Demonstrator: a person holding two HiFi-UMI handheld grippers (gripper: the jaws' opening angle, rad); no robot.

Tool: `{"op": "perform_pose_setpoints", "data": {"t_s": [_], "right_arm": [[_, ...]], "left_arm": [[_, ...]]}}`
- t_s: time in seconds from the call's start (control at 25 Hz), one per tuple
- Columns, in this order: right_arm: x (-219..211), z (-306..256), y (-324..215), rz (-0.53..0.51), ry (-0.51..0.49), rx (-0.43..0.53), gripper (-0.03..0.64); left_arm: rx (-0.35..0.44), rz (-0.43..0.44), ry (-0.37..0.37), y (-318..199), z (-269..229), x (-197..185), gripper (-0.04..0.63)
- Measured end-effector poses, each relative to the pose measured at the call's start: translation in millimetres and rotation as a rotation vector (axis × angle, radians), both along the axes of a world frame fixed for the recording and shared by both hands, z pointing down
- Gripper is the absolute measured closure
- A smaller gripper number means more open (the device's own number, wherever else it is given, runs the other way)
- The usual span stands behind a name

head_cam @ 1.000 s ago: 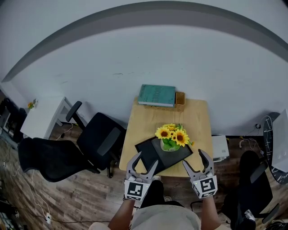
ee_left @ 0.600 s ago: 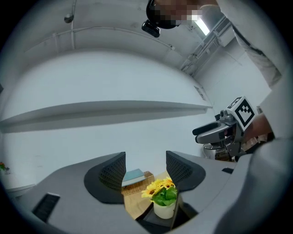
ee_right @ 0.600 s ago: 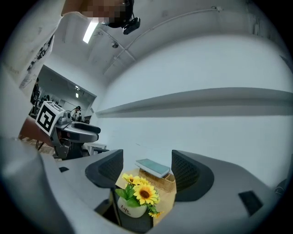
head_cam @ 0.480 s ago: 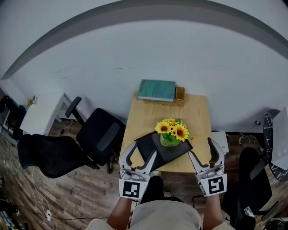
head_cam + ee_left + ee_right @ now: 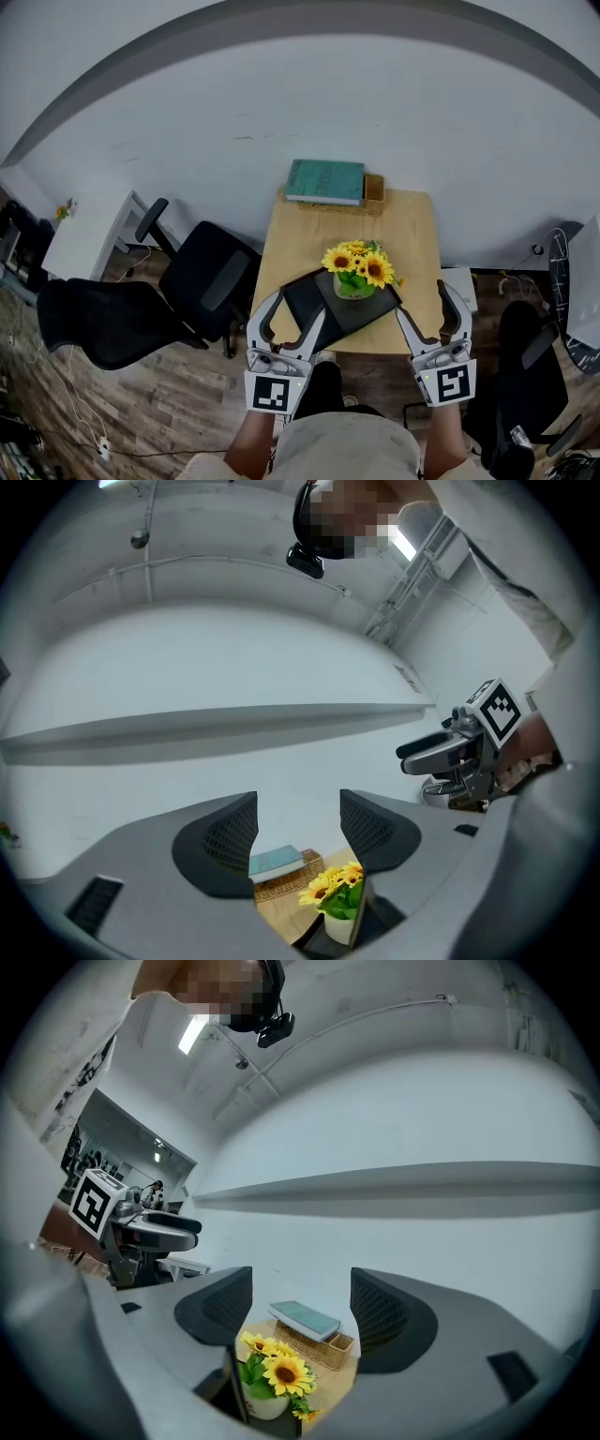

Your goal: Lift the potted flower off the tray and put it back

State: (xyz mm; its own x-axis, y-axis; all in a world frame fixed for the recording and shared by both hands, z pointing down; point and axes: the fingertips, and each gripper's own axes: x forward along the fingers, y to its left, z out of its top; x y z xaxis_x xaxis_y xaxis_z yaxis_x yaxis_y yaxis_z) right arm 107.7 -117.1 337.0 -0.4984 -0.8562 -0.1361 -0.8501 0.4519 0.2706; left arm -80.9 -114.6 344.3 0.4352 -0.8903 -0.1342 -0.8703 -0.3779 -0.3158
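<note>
A potted flower point(image 5: 357, 272), yellow sunflowers in a small white pot, stands on a black tray point(image 5: 309, 298) on a wooden table point(image 5: 417, 234). It sits ahead of the two grippers and between them, touching neither. The left gripper point(image 5: 297, 309) is held at the near table edge by the tray's near corner, its jaws spread with nothing between them. The right gripper point(image 5: 422, 302) is held to the flower's right, jaws likewise apart and empty. Beyond the flower, farther from both grippers, a teal book point(image 5: 325, 181) lies on a wicker basket point(image 5: 375, 194). A black office chair point(image 5: 202, 281) stands left of the left gripper.
</note>
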Motion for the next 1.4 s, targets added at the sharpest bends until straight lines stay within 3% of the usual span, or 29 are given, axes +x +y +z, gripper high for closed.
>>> {"op": "perform_pose_setpoints", "data": {"t_s": [0.36, 1.0, 1.24, 1.4], "right_arm": [[-0.8, -1.8, -0.5, 0.006, -0.019, 0.006, 0.282], [-6.6, 4.9, -3.7, 0.002, -0.01, -0.012, 0.282], [-5.5, 5.6, -6.0, 0.006, -0.007, -0.019, 0.283], [-3.7, 5.7, -4.1, 0.001, -0.019, -0.016, 0.303]], "left_arm": [[0.027, 0.012, -0.001, 1.2, -5.0, 2.6, 0.318], [-0.058, 0.005, 0.009, -2.7, 12.0, 0.5, 0.318], [0.0, 0.028, -0.001, -4.8, 0.5, 7.8, 0.318], [-0.068, 0.01, 0.011, -6.3, 11.8, 8.5, 0.319]]}}
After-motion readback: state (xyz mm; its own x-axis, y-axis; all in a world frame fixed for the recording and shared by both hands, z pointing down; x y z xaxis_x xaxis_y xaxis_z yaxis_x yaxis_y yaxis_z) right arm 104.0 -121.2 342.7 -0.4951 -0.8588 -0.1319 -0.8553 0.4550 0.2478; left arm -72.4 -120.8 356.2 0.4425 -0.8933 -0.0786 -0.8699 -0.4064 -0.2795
